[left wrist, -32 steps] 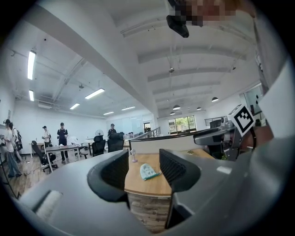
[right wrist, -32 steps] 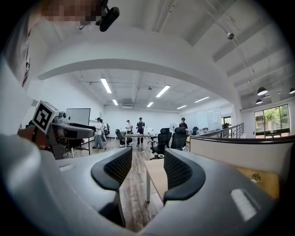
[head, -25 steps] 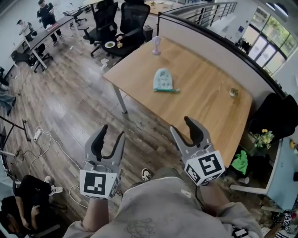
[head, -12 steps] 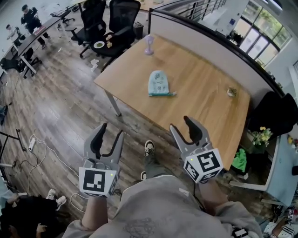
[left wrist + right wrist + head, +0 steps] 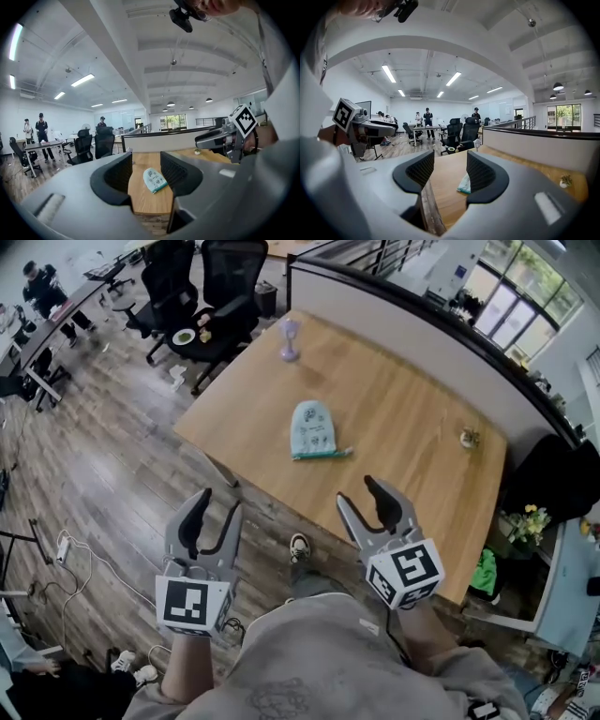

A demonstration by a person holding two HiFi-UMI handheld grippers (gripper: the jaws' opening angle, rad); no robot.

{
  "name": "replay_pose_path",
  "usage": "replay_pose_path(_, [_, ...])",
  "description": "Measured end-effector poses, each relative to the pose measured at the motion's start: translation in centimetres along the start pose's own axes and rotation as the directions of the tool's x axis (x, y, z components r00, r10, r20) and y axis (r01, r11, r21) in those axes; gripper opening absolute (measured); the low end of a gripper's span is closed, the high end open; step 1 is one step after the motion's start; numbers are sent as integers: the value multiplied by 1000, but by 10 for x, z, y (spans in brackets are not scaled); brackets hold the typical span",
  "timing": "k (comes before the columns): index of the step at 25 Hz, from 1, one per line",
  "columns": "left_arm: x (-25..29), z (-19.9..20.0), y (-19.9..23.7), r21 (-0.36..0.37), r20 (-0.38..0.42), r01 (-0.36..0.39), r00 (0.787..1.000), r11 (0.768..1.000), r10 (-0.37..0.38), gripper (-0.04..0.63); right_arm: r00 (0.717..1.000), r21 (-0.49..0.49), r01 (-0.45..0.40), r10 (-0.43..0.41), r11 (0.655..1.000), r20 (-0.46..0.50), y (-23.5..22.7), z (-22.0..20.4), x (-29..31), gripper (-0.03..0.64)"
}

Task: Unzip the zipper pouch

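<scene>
Zipper pouch (image 5: 313,429): pale mint, lying flat near the middle of the wooden counter (image 5: 412,399), darker teal zipper strip along its near edge. Can't tell how far the zip is done up.

Left gripper (image 5: 216,505): released, jaws apart though they've just been closing a little, nothing between them. It's over the floor, short of the counter's near edge.

Right gripper (image 5: 359,495): released, jaws wide, empty, at the counter's near edge.

Both are well apart from the pouch, which shows through each jaw gap in the gripper views.

Also on the counter: small purple item (image 5: 289,338) at the far corner, tiny object (image 5: 469,438) near the right side. Office chairs (image 5: 230,277) stand beyond.
</scene>
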State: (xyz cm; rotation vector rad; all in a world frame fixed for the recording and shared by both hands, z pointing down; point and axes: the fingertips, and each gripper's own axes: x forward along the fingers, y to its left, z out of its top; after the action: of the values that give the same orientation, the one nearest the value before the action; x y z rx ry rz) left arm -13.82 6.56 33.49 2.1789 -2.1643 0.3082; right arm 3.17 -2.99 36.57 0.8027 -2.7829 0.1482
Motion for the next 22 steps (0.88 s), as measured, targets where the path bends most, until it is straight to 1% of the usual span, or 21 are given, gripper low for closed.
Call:
replay_pose_path(6, [69, 8, 17, 21, -40, 19, 999, 1000, -18, 173, 1000, 20, -9, 9, 1000, -25, -47, 7, 53, 201])
replay_pose_path(11, [119, 18, 26, 50, -85, 38, 996, 998, -34, 173, 999, 38, -21, 21, 999, -24, -79, 16, 89, 201])
replay_pose_path(15, [149, 22, 22, 72, -114, 59, 992, 996, -50, 173, 1000, 47, -11, 12, 999, -14, -107, 18, 102, 201])
replay_pose_path(19, [167, 24, 15, 83, -134, 88, 988, 993, -76, 175, 1000, 62, 16, -15, 998, -17, -126, 16, 105, 201])
replay_pose_path(22, [178, 26, 12, 110, -120, 114, 988, 987, -101, 175, 999, 78, 39, -38, 996, -16, -136, 12, 104, 201])
